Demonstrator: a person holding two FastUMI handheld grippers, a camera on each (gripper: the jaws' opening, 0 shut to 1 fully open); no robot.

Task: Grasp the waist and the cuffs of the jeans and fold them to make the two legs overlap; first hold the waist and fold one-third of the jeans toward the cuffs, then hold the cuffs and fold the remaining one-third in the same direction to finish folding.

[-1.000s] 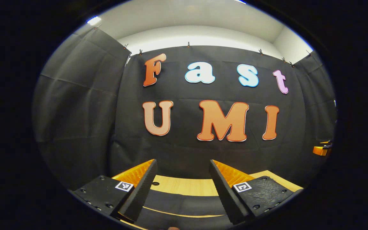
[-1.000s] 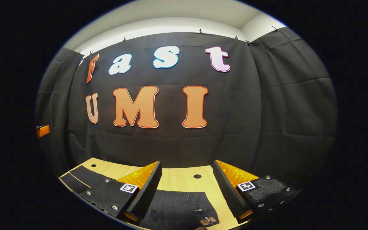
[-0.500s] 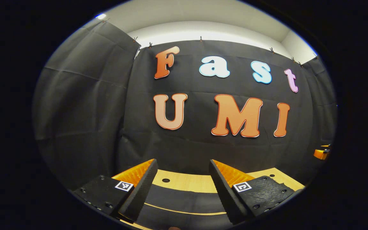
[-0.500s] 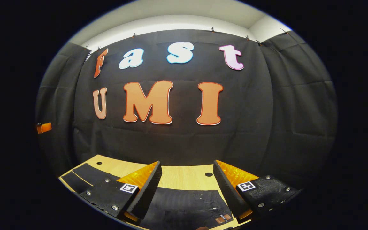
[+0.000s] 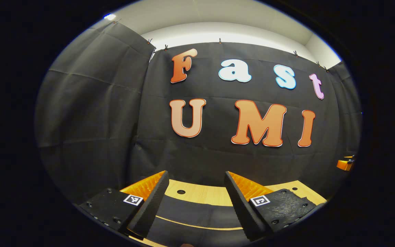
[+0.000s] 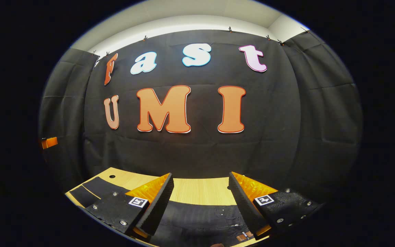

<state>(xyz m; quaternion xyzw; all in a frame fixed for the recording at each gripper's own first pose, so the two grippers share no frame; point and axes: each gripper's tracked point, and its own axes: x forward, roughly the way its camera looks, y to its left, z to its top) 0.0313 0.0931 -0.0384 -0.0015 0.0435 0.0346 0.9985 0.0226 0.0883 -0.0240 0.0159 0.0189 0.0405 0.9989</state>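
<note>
Jeans [image 6: 197, 219] lie flat on the desk [image 6: 201, 192]; left tongs [image 5: 194, 178] and right tongs [image 6: 200, 179] hover above, both spread apart.

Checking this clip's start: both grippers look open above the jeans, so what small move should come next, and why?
Probably lower both. The left gripper and right gripper are open, holding nothing, and the jeans lie flat on the table below them: cuffs under the left, the waist under the right.

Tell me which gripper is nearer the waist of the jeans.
Right. The right gripper hangs open just above the jeans' waist. The left gripper hangs open over the jeans' legs, toward the cuffs.
</note>
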